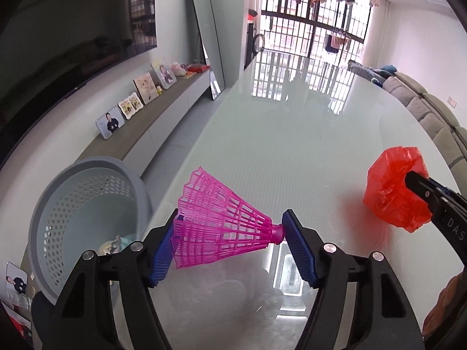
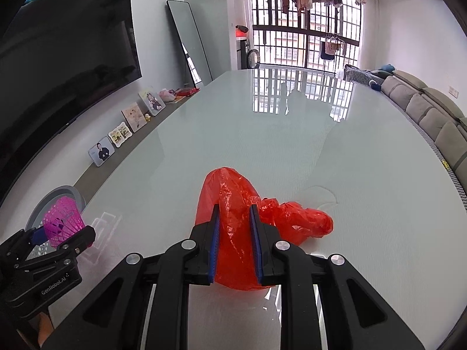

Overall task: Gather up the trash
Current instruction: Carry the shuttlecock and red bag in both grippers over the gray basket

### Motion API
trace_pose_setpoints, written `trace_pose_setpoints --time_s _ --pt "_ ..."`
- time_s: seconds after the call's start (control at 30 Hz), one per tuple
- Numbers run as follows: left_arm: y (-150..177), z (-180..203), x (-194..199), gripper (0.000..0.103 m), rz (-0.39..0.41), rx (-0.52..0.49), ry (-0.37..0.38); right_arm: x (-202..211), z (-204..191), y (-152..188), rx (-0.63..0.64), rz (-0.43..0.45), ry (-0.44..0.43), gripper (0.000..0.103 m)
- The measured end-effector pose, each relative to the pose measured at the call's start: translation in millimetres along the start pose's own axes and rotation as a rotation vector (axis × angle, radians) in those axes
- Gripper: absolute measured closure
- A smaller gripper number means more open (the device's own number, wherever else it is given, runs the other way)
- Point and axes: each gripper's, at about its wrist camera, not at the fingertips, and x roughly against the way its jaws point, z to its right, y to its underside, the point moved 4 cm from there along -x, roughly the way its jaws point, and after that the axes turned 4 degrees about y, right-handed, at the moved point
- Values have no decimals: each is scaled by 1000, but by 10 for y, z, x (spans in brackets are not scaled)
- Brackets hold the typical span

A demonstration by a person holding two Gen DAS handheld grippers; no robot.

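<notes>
A pink plastic shuttlecock (image 1: 221,221) lies crosswise between the blue pads of my left gripper (image 1: 230,215), skirt against the left pad and cork against the right, held above the table's left edge. My left gripper is shut on it. Just to its left and lower stands a grey perforated basket (image 1: 58,192) with some wrappers at the bottom. My right gripper (image 2: 235,208) is shut on a crumpled red plastic bag (image 2: 224,192), whose loose end trails on the glossy white table (image 2: 292,151). The right wrist view shows the shuttlecock (image 2: 62,221) at far left over the basket (image 2: 68,191).
A low cabinet with photo frames (image 1: 111,122) runs along the left wall under a large dark TV (image 2: 64,58). A tall mirror (image 1: 207,35) leans at the far end. A grey sofa (image 2: 432,108) lines the right side of the table.
</notes>
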Motion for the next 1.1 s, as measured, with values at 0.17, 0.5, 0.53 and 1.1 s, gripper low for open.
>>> trace_pose_setpoints --time_s 0.17,0.5,0.53,1.1 --pt "36 -257 200 36 27 -5 -14 87 -390 36 36 1 -39 84" --pt "89 -1216 432 36 50 36 -104 144 -1659 -25 157 -4 -190 84" --pt "93 -1326 443 36 50 44 -116 143 -1795 -37 170 -3 -206 84" --pt "340 -2448 365 36 1 122 -230 -209 -3258 38 308 -97 -424 84"
